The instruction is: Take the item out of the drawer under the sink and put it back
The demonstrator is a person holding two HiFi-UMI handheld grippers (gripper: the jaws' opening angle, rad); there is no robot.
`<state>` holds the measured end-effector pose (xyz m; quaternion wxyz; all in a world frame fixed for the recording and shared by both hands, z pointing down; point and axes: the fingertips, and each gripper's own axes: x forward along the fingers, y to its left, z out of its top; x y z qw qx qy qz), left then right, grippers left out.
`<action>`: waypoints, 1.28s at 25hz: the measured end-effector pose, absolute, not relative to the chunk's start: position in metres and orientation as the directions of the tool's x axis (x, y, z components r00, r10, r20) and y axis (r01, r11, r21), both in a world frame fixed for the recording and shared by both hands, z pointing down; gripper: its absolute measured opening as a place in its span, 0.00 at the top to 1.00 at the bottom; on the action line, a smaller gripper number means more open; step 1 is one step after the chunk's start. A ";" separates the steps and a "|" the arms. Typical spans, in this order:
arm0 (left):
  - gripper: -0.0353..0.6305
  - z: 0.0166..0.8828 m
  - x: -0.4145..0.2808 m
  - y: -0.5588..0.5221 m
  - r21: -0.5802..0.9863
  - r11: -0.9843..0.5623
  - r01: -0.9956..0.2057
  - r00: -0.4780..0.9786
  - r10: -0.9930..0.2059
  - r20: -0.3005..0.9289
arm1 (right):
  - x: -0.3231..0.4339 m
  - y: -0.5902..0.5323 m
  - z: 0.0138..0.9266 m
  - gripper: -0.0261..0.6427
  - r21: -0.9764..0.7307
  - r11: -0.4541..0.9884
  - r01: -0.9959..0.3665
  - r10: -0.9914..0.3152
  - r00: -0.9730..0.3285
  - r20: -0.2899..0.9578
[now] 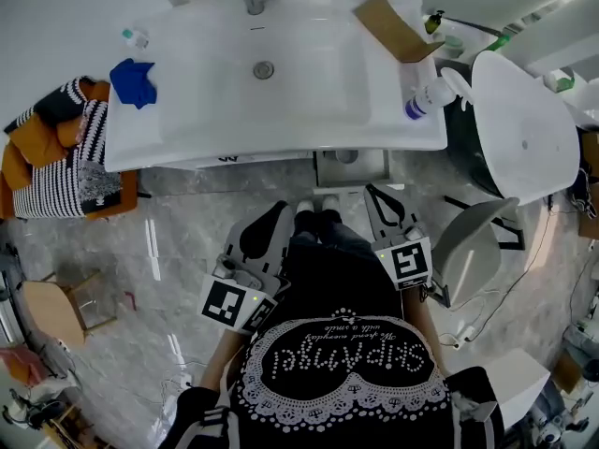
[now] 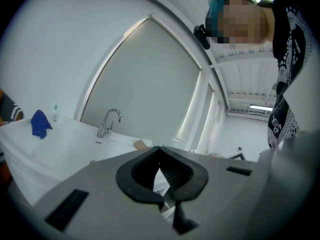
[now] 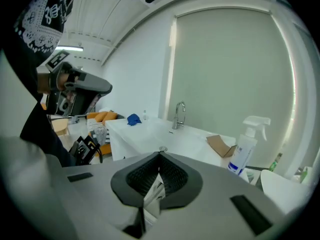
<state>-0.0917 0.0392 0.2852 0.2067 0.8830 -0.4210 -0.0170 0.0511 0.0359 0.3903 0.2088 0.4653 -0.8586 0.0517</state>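
Here, the left gripper (image 1: 283,208) and right gripper (image 1: 372,192) are closed and empty before the sink (image 1: 206,73).
Head view: the drawer (image 1: 323,168) under the sink's near edge stands pulled out, with a dim round shape (image 1: 346,156) inside. Left gripper view: jaws together, nothing held. Right gripper view: jaws together, nothing held; a spray bottle (image 3: 245,146) stands beside a cardboard box (image 3: 220,145) on the far right.

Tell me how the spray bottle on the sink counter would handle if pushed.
The spray bottle stands tall and narrow with a bulky trigger head, so it would probably tip rather than slide. Its smooth plastic may be slippery.
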 end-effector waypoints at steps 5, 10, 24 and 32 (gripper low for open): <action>0.94 0.281 -0.109 0.040 0.356 -0.572 -0.739 0.645 -0.753 0.129 | 0.053 0.039 0.360 0.93 0.088 0.503 -0.860 -0.827 -0.449 0.339; 0.94 0.277 -0.139 0.036 0.314 -0.541 -0.780 0.600 -0.789 0.131 | 0.047 0.042 0.340 0.93 0.073 0.472 -0.879 -0.852 -0.432 0.297; 0.94 0.281 -0.178 0.042 0.286 -0.486 -0.826 0.538 -0.831 0.141 | 0.045 0.048 0.331 0.93 0.019 0.436 -0.900 -0.868 -0.415 0.273; 0.94 0.278 -0.170 0.036 0.301 -0.515 -0.803 0.569 -0.813 0.126 | 0.050 0.060 0.323 0.93 0.000 0.401 -0.916 -0.884 -0.386 0.264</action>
